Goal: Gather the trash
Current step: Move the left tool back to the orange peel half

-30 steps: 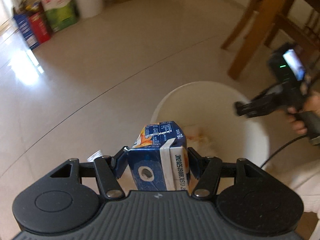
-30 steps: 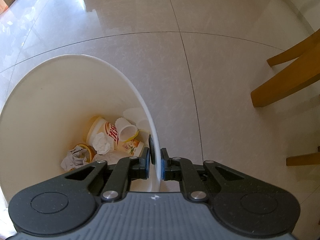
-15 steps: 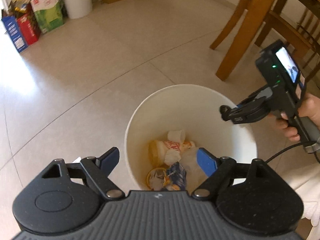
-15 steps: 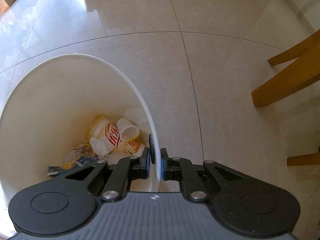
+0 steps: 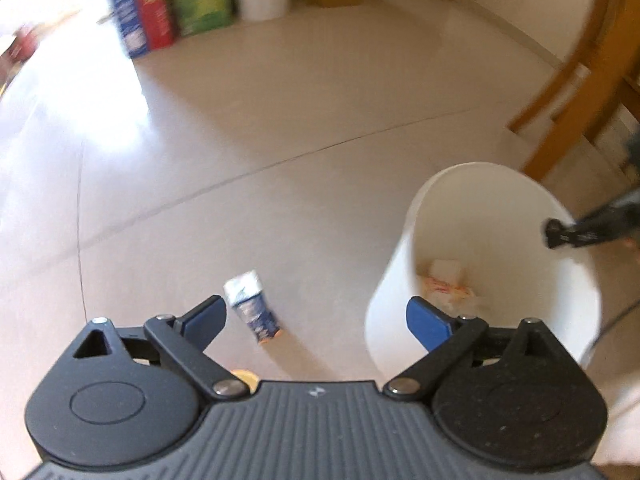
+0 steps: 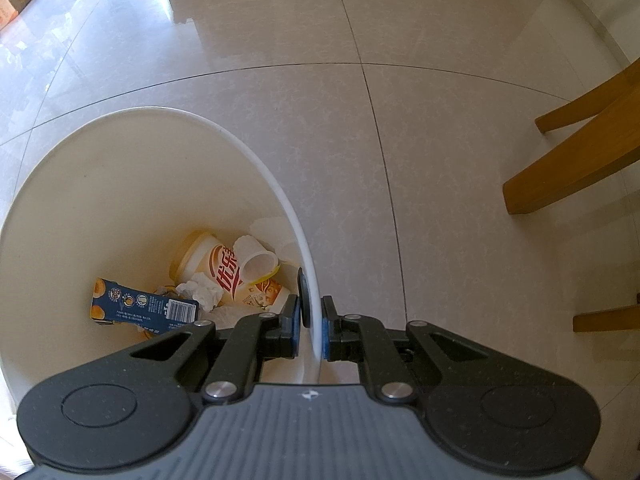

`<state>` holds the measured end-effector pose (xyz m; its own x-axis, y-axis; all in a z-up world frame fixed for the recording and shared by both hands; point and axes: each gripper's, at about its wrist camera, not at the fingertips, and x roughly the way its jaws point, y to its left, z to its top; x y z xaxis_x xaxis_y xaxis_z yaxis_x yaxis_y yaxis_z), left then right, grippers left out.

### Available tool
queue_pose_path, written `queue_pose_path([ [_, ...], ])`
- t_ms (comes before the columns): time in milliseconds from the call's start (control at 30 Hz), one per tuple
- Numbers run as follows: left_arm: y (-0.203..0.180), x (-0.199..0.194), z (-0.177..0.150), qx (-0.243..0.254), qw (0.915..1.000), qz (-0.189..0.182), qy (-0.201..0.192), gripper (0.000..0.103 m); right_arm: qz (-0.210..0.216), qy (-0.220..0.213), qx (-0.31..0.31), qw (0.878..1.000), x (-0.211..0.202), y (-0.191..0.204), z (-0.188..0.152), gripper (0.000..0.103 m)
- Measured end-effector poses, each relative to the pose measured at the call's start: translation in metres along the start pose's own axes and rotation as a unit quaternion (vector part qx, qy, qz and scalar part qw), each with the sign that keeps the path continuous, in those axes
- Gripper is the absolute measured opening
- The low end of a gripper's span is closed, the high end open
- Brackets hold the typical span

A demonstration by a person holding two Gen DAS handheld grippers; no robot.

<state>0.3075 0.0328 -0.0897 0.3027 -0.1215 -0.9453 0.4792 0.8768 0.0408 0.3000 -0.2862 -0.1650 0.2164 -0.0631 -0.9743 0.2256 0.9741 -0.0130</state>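
While my left fingers gape wide and empty over the glossy tile floor, one crumpled blue-and-white carton lies there at eleven o'clock of them. My right fingers pinch the thin rim of the round white plastic bin, which holds one flattened blue carton and two paper cups.

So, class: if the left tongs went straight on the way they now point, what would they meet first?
Probably the small blue-and-white crushed carton lying on the beige tiled floor. It sits just ahead of the open left tongs, nearer their left finger, though blur leaves depth unclear.
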Motion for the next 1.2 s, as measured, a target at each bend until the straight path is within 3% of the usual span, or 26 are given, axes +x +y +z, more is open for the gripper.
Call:
queue_pose_path([
  [200, 0.035, 0.05, -0.043, -0.081, 0.9964, 0.023, 0.015, 0.097, -0.004, -0.002, -0.003, 1.0, 0.0, 0.002, -0.001, 0.012],
  [433, 0.054, 0.105, -0.093, -0.116, 0.9913, 0.057, 0.024, 0.097, -0.006, -0.001, -0.002, 1.0, -0.001, 0.004, 0.0, 0.013],
  [567, 0.063, 0.14, -0.122, -0.138, 0.9865, 0.066, 0.059, 0.096, -0.009, -0.002, -0.004, 1.0, -0.001, 0.004, 0.0, 0.013],
  [667, 0.064, 0.161, -0.134, -0.149, 0.9817, 0.075, 0.092, 0.096, -0.014, -0.002, -0.007, 1.0, 0.0, 0.007, -0.001, 0.014],
  [933, 0.069, 0.196, -0.156, -0.178, 0.9722, 0.109, 0.106, 0.096, -0.014, -0.003, -0.006, 1.0, 0.0, 0.007, -0.002, 0.013],
  [1200, 0.084, 0.225, -0.155, -0.207, 0.9653, 0.125, 0.098, 0.096, -0.018, -0.004, -0.01, 1.0, 0.0, 0.009, -0.002, 0.014],
])
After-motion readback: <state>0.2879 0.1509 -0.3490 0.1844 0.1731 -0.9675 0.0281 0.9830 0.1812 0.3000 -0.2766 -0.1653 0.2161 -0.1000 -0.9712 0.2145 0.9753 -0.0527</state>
